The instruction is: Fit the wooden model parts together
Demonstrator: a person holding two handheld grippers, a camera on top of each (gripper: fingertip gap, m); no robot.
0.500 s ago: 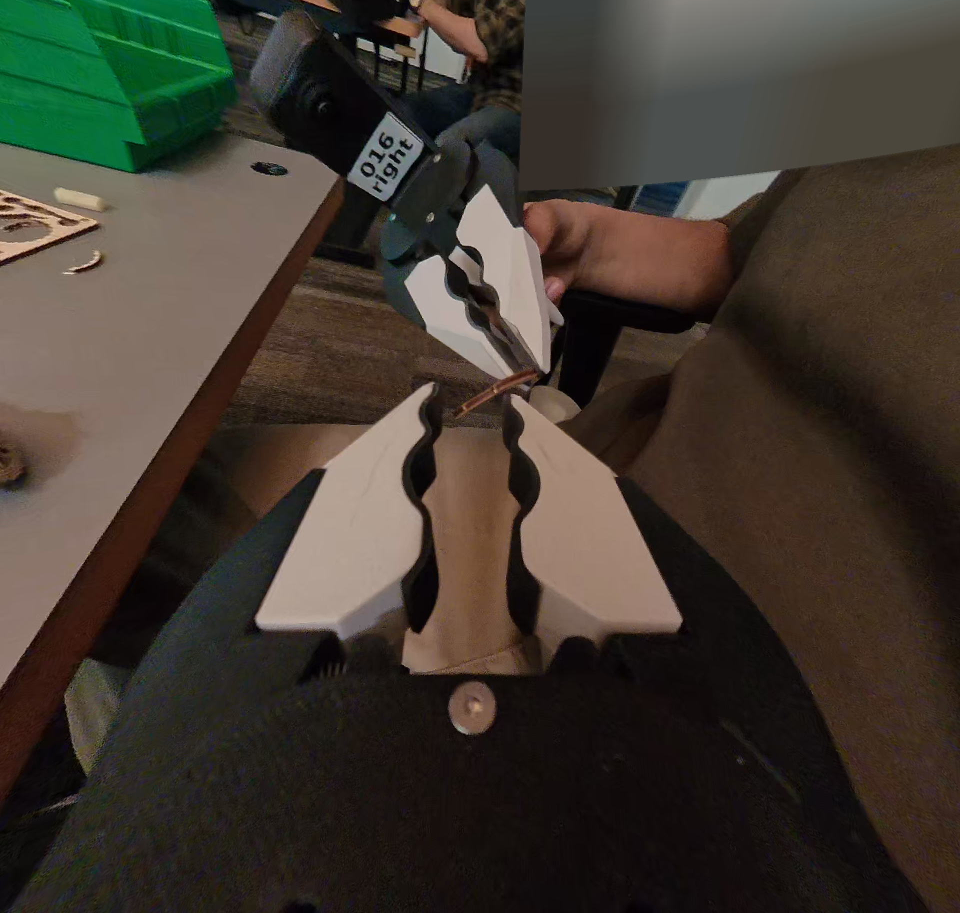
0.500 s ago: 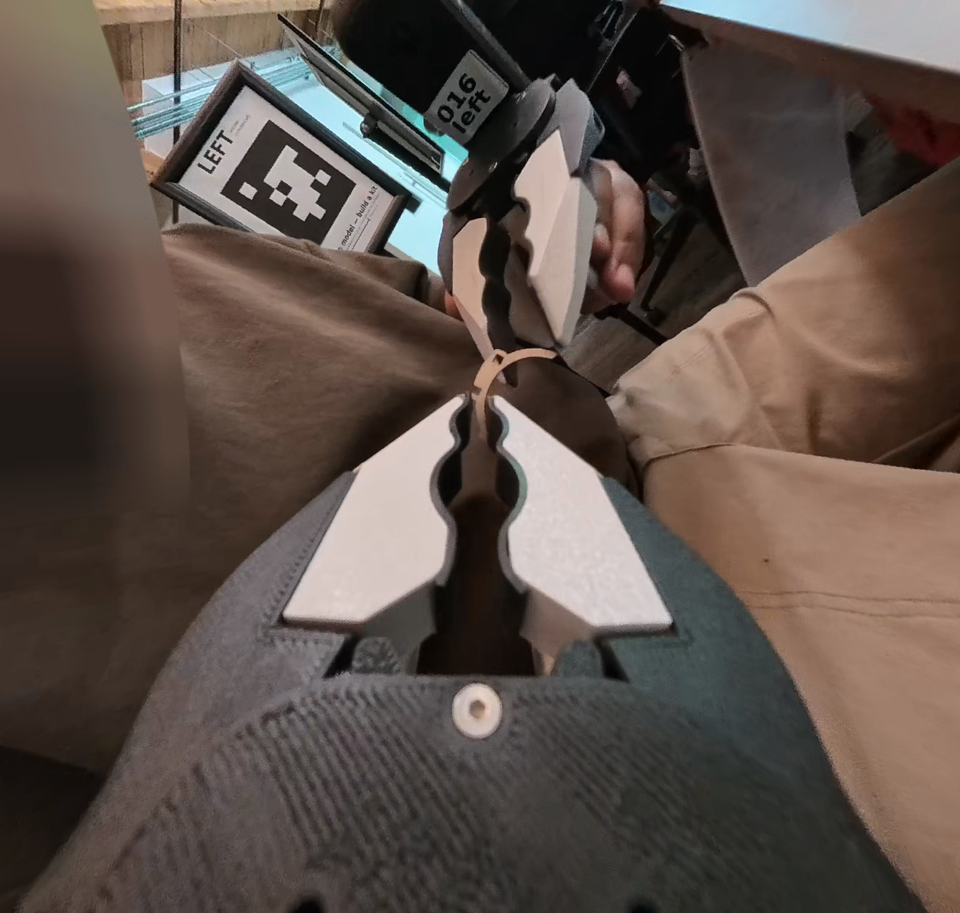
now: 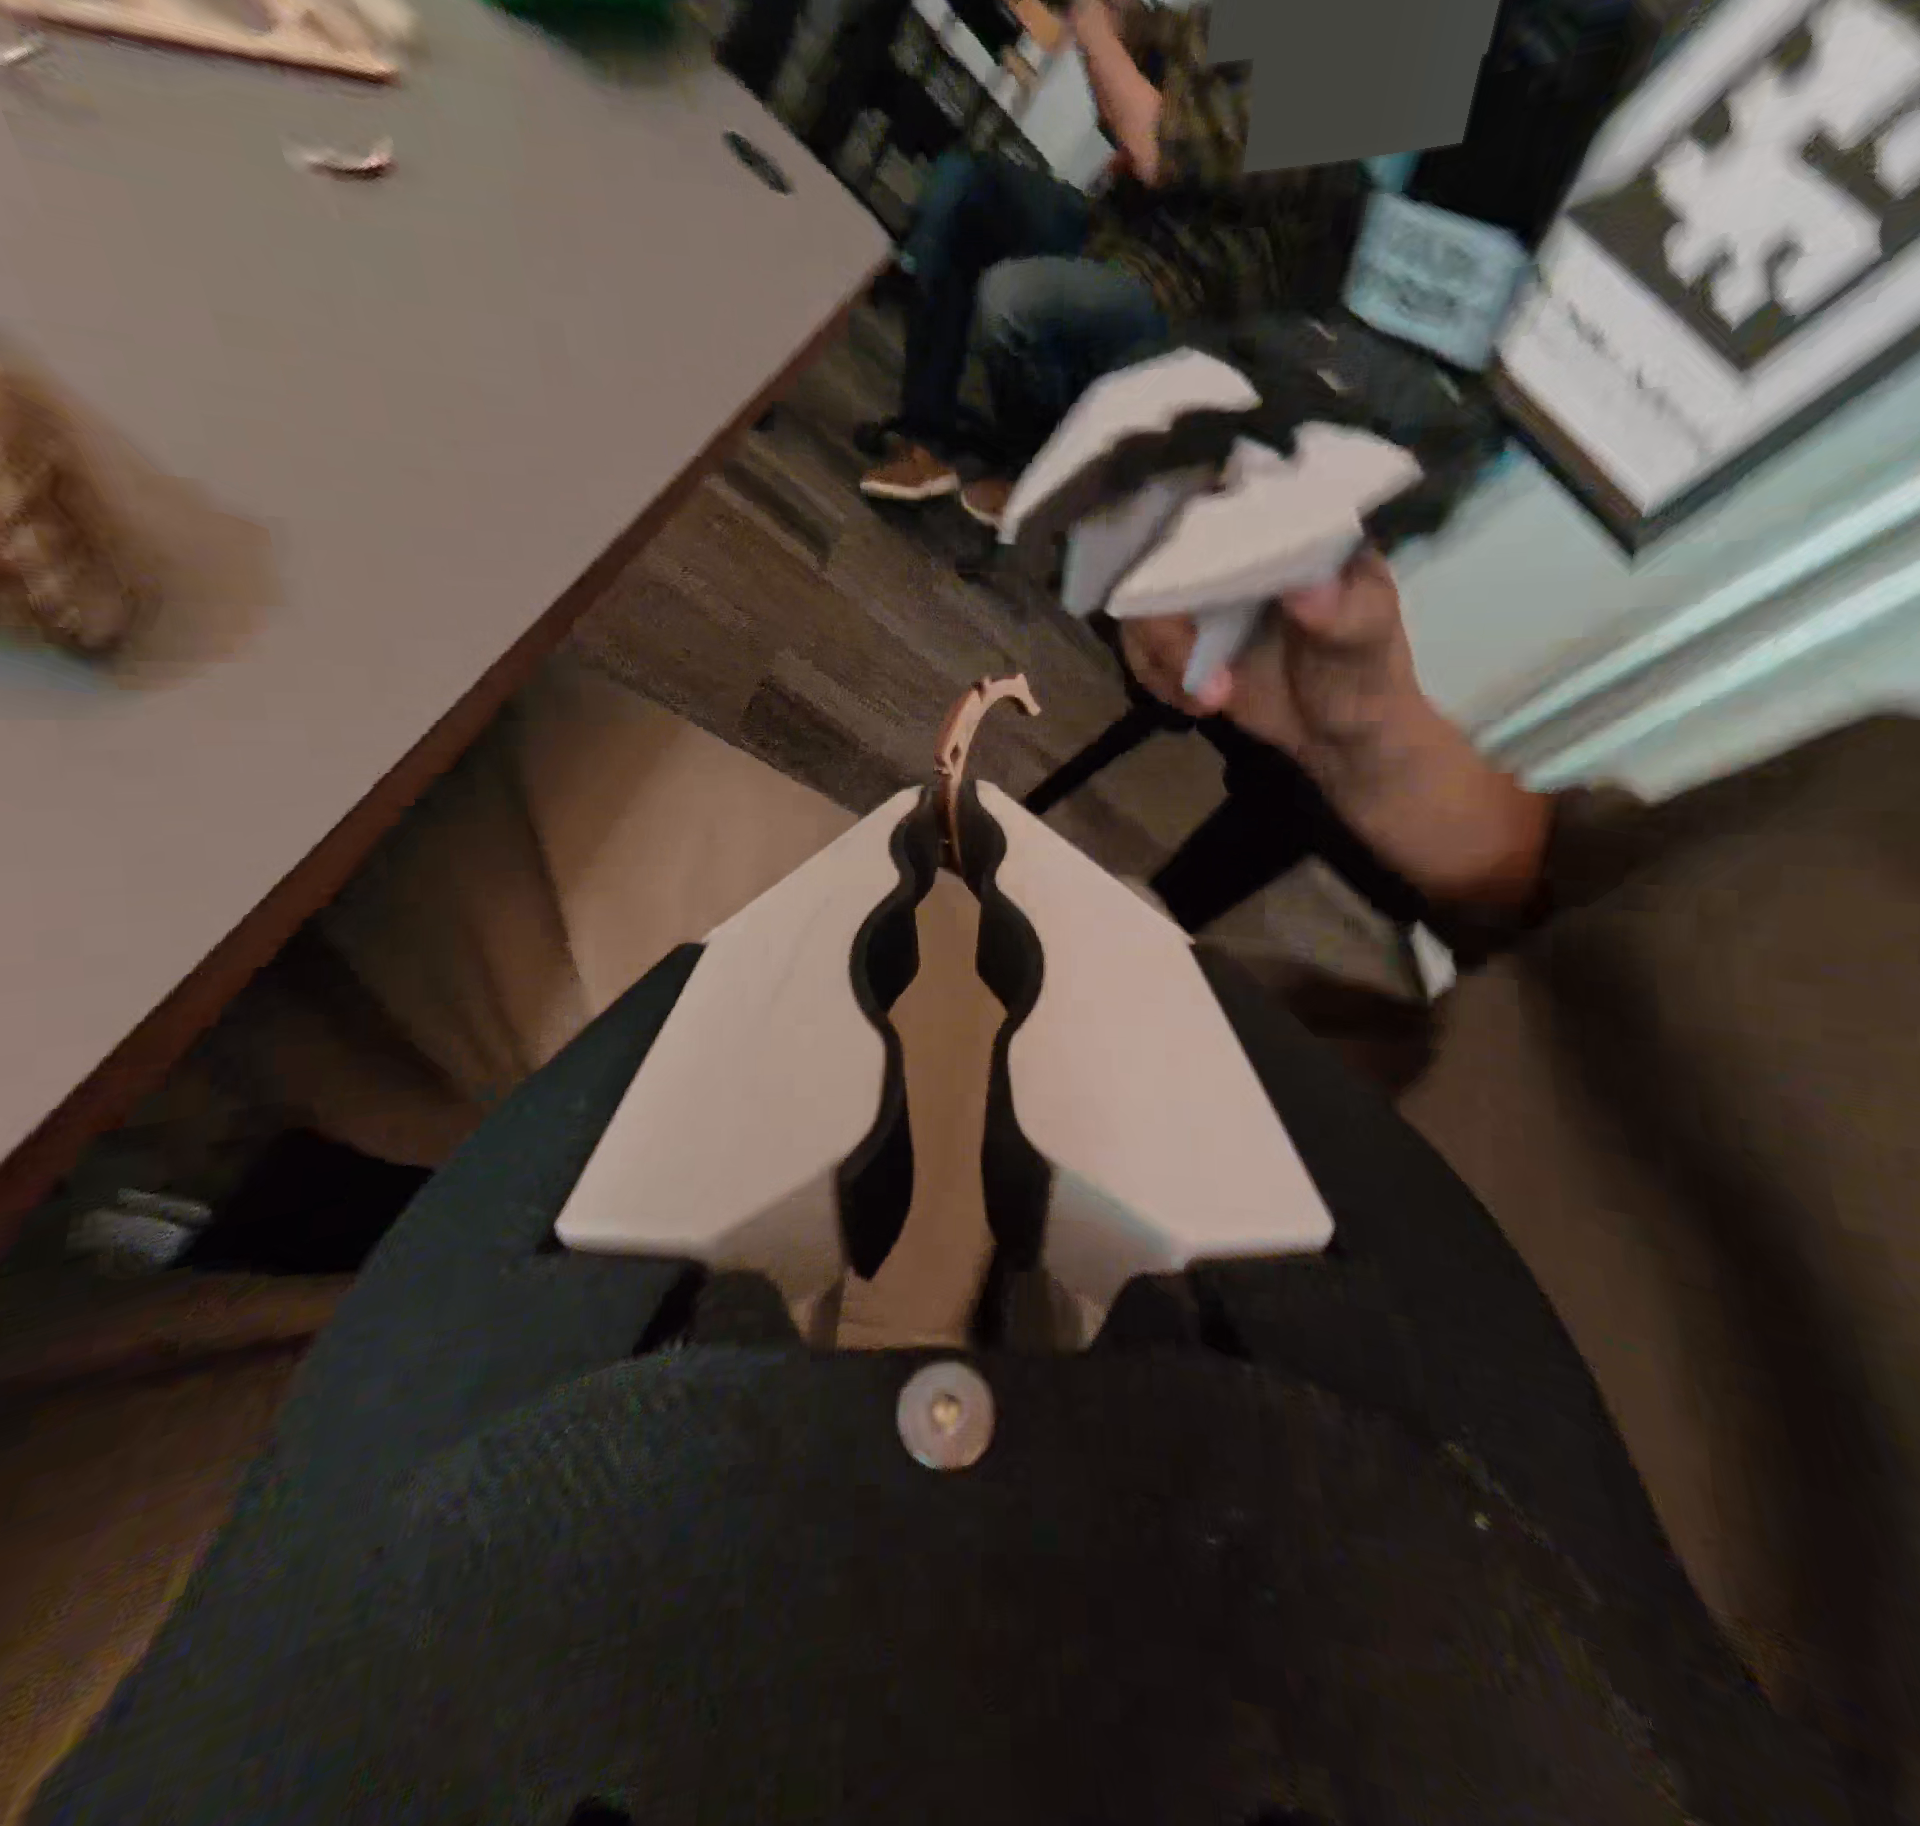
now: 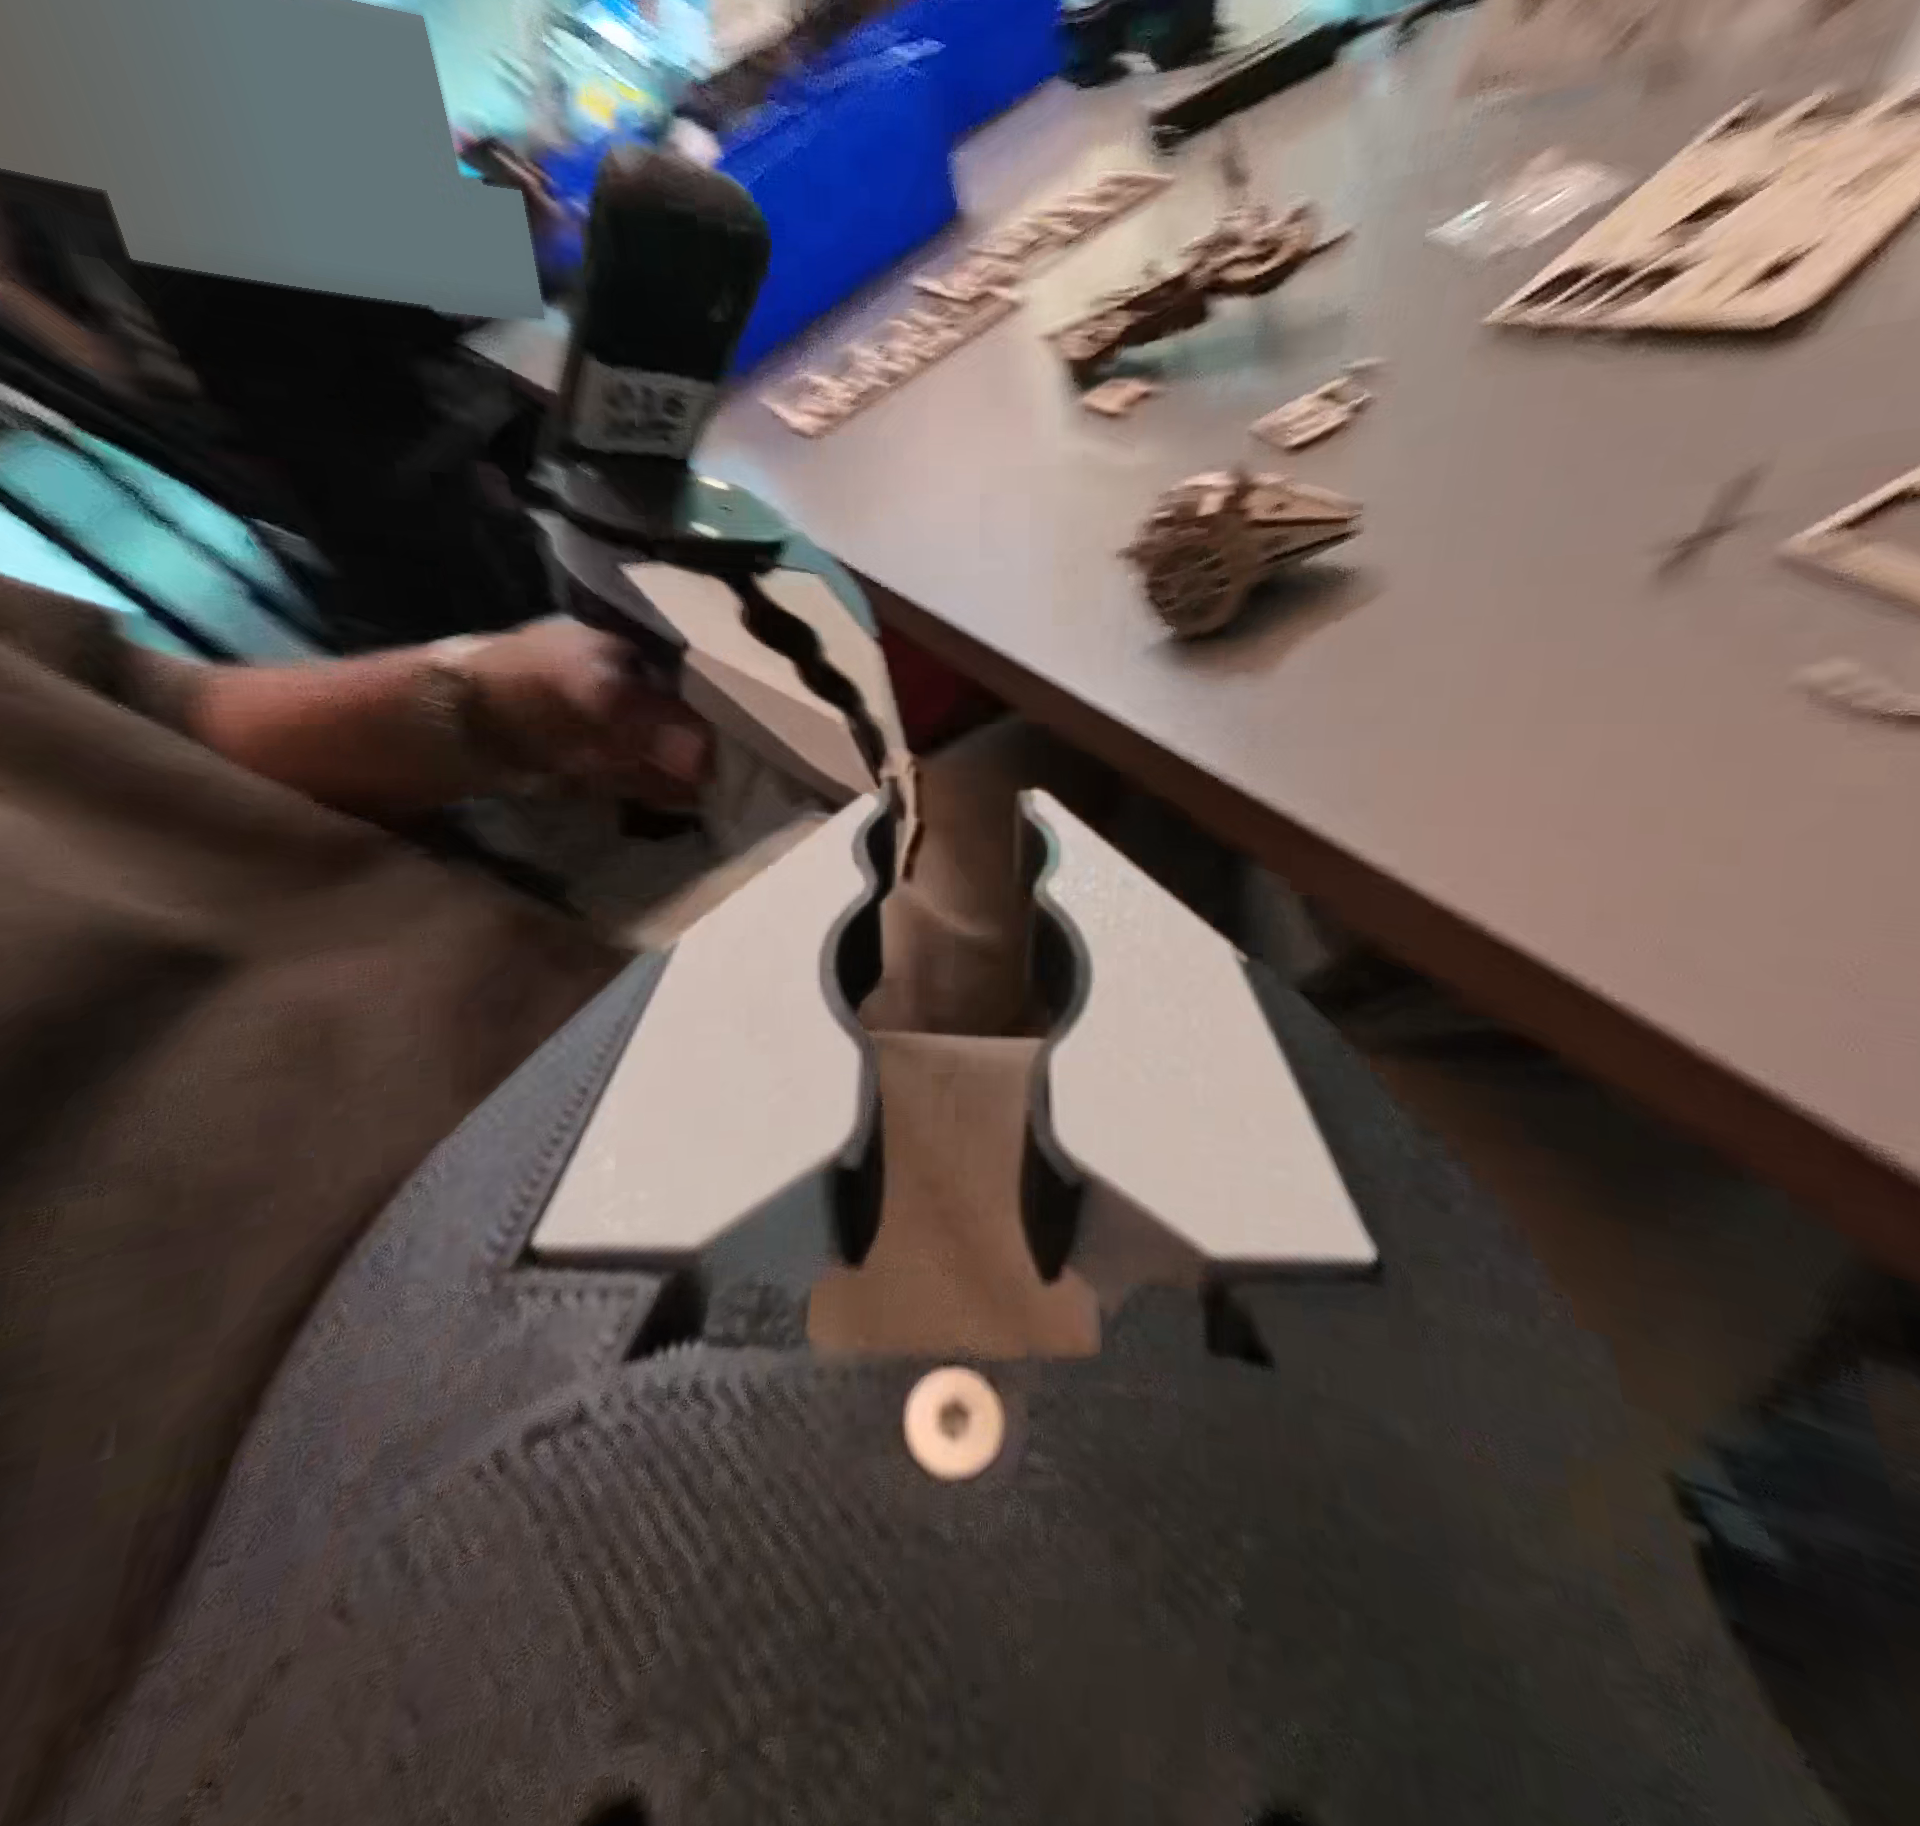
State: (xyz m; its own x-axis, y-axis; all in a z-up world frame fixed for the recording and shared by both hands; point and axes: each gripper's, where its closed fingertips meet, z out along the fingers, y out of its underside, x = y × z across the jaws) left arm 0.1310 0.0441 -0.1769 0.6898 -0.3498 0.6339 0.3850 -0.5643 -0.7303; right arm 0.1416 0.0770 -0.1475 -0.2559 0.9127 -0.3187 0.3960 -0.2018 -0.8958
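Wooden hook piece [image 3: 975, 737]: clamped at the left gripper [image 3: 951, 808] fingertips, long axis continuing forward beyond them, below bench [image 3: 416, 342] level. Right gripper [image 4: 956, 820]: fingers apart, empty; partial model [image 4: 1236, 550] ahead-right.

Motion blur smears the wooden sheets [image 4: 1714, 218] at 2 o'clock on the surface [image 4: 1351, 737]; their cutouts are unreadable. The curved part's [image 3: 971, 737] lower end hides between the left jaws.

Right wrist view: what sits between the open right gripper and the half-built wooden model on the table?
In the right wrist view, only bare grey table and its edge lie between the right gripper and the rounded wooden model.
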